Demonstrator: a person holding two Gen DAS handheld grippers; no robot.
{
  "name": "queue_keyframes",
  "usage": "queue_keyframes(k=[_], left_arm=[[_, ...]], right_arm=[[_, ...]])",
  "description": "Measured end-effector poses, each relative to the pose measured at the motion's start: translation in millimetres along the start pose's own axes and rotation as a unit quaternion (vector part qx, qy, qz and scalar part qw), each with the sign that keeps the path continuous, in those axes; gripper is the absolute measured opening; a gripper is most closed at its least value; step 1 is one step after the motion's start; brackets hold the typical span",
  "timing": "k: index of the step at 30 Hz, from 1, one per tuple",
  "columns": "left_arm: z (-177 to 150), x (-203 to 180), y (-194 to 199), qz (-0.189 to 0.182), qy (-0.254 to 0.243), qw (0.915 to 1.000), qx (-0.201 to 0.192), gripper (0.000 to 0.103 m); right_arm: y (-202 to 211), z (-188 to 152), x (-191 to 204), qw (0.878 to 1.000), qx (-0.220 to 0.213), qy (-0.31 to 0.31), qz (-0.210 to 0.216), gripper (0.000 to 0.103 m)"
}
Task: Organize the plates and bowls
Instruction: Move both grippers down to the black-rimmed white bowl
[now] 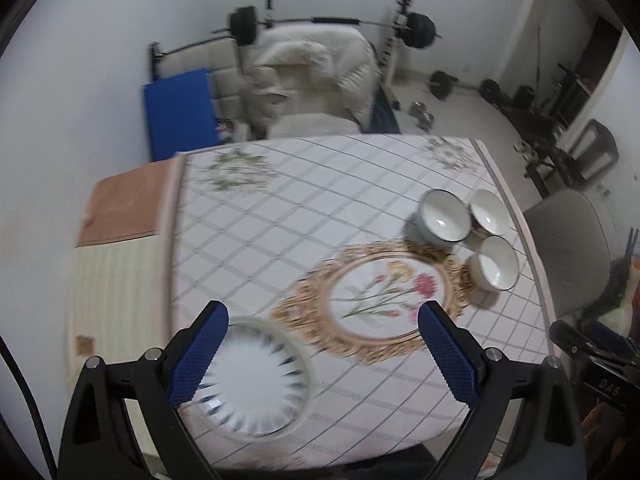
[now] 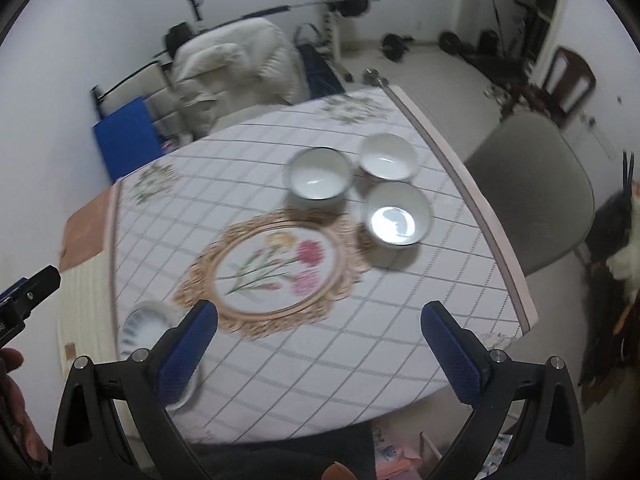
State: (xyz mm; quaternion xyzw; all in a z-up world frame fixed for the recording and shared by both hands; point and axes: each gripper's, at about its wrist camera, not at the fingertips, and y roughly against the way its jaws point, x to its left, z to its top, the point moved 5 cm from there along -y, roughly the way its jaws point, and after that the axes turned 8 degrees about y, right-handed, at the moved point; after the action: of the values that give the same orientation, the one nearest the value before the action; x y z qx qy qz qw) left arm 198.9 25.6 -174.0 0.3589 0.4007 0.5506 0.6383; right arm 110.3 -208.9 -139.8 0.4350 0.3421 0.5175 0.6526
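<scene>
A white plate with blue rim marks (image 1: 256, 380) lies at the table's near left corner; it also shows in the right wrist view (image 2: 146, 326). Three white bowls stand close together at the table's right side: a dark-rimmed bowl (image 2: 318, 178), a far bowl (image 2: 387, 157) and a near bowl (image 2: 397, 214). In the left wrist view they are the dark-rimmed bowl (image 1: 444, 215), the far bowl (image 1: 487, 212) and the near bowl (image 1: 496, 263). My left gripper (image 1: 322, 354) is open and empty above the plate's right edge. My right gripper (image 2: 320, 350) is open and empty above the table's near edge.
The table wears a checked cloth (image 2: 360, 344) with a gold-framed flower print (image 2: 276, 268) in the middle. A grey chair (image 2: 532, 184) stands at the table's right. A sofa with a white duvet (image 1: 316, 76) and weights on the floor (image 1: 440, 84) lie beyond.
</scene>
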Motion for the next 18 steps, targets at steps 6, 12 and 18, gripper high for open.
queue_keyframes(k=[6,12,18], left_arm=[[15,-117,-92,-0.022,-0.034,0.9977,0.055,0.097],[14,-202,-180,-0.057,-0.038,0.9890,0.131,0.097],[1,-238,-243,-0.056,-0.043,0.9789,0.192,0.094]], right_arm=[[-74,35,-105,0.998,0.042,-0.035,0.034,0.103],[-165,64,-177,0.993,0.097,-0.030,0.064,0.103],[-232,80,-200,0.987,0.143,0.015,0.069,0.101]])
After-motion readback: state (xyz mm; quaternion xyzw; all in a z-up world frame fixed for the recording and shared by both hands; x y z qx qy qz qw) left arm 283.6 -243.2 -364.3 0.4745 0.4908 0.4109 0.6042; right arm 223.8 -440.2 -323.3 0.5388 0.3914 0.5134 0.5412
